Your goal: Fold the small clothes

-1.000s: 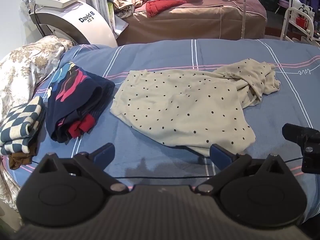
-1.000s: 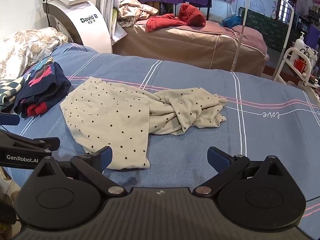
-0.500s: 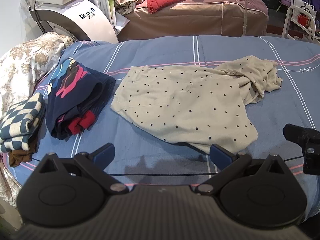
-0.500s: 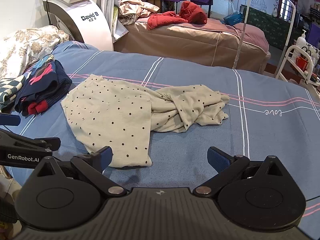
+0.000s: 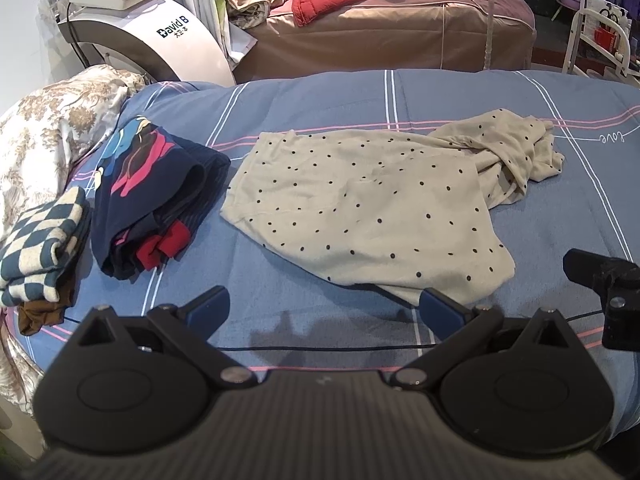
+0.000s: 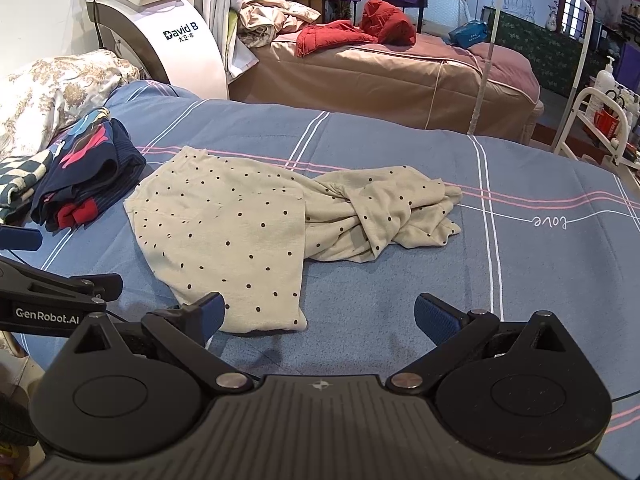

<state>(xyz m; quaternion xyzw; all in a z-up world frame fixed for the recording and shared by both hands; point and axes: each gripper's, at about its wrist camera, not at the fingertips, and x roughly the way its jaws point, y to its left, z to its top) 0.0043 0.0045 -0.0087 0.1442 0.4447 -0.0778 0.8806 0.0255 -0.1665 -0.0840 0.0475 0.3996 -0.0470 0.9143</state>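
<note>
Beige black-dotted soft garment [image 5: 368,204] lies on the blue striped bed [image 6: 540,280], its right part twisted, probably sleeves. Left gripper [image 5: 324,306] and right gripper [image 6: 320,312] fingers are spread, holding nothing. Risk: gripping the bunched end pinches several layers, so fold gets crooked.

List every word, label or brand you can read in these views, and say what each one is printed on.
"David B": on the white machine beside the bed; the small characters under it are too small to read.
"GenRobot.AI": on the side of the left claw, seen from the right wrist view.
"love": stitched on the blue bedsheet, upside down from here.
Wall signs at the far right are too blurred to read.
</note>
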